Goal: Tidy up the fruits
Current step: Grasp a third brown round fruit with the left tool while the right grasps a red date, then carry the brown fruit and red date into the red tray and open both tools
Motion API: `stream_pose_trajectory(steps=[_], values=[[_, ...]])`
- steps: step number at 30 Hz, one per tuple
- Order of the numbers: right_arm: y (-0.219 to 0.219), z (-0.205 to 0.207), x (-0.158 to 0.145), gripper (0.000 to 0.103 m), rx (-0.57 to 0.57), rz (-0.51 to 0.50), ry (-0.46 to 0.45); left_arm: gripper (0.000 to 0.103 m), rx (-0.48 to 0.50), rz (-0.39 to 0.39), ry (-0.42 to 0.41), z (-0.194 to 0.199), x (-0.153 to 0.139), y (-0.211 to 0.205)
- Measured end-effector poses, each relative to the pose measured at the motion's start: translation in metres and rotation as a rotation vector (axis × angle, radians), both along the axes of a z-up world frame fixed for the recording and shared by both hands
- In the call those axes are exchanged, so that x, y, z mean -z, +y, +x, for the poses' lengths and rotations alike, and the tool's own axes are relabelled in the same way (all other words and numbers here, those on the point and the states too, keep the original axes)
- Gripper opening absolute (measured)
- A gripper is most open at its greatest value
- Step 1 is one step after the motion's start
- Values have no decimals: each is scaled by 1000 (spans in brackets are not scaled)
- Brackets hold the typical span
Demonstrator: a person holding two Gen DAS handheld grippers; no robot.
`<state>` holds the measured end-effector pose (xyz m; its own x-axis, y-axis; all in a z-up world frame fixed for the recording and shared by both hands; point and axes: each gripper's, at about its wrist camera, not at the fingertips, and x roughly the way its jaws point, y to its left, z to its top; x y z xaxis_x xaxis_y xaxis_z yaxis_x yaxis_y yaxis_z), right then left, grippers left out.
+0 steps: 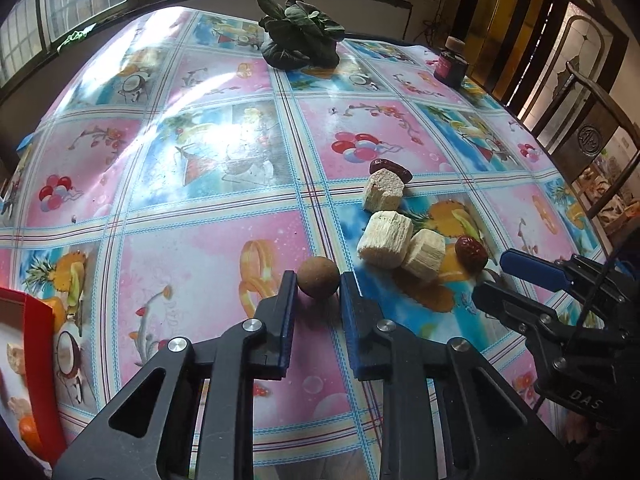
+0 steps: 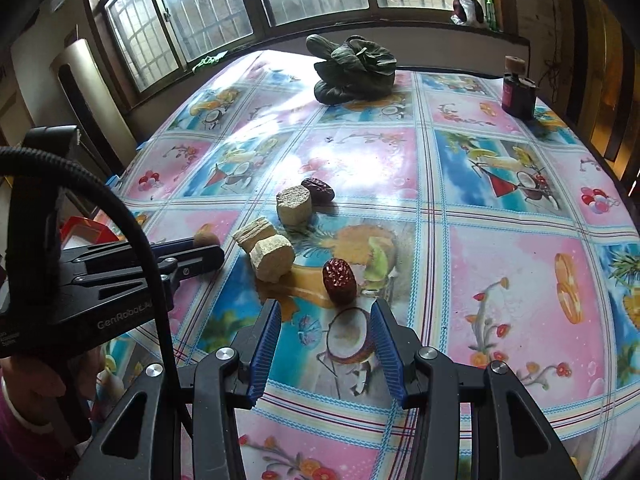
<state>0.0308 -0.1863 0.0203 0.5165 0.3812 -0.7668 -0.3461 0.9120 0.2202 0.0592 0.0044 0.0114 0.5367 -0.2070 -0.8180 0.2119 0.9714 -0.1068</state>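
Note:
My left gripper (image 1: 318,286) has its jaws on both sides of a small round brown fruit (image 1: 318,279) on the table, touching or nearly touching it; it also shows in the right wrist view (image 2: 206,239). Three pale cut chunks (image 1: 385,239) lie to its right with two red dates, one near (image 1: 471,253) and one far (image 1: 390,168). My right gripper (image 2: 325,316) is open and empty just short of the near date (image 2: 339,280).
A red box (image 1: 38,360) with fruit pieces stands at the left table edge. A leafy green vegetable (image 1: 300,36) and a dark jar (image 1: 451,65) sit at the far side. A wooden chair (image 1: 592,136) stands to the right.

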Motion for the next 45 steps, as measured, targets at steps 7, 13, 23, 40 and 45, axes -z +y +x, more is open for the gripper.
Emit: stream_pose_trajectory(steps=[7, 13, 23, 40, 45], values=[[14, 22, 8, 25, -16, -104, -11, 21, -31, -11, -9, -20, -11, 14], [9, 14, 5, 18, -7, -110, -10, 21, -80, -15, -27, -41, -21, 35], [31, -34, -14, 18, -113, 26, 0, 21, -148, -25, -55, -75, -37, 70], [160, -75, -35, 18, -419, 46, -36, 21, -386, 70, -84, -145, -49, 172], [194, -87, -40, 17, -496, 37, -48, 21, -459, 91, -86, -166, -48, 203]])
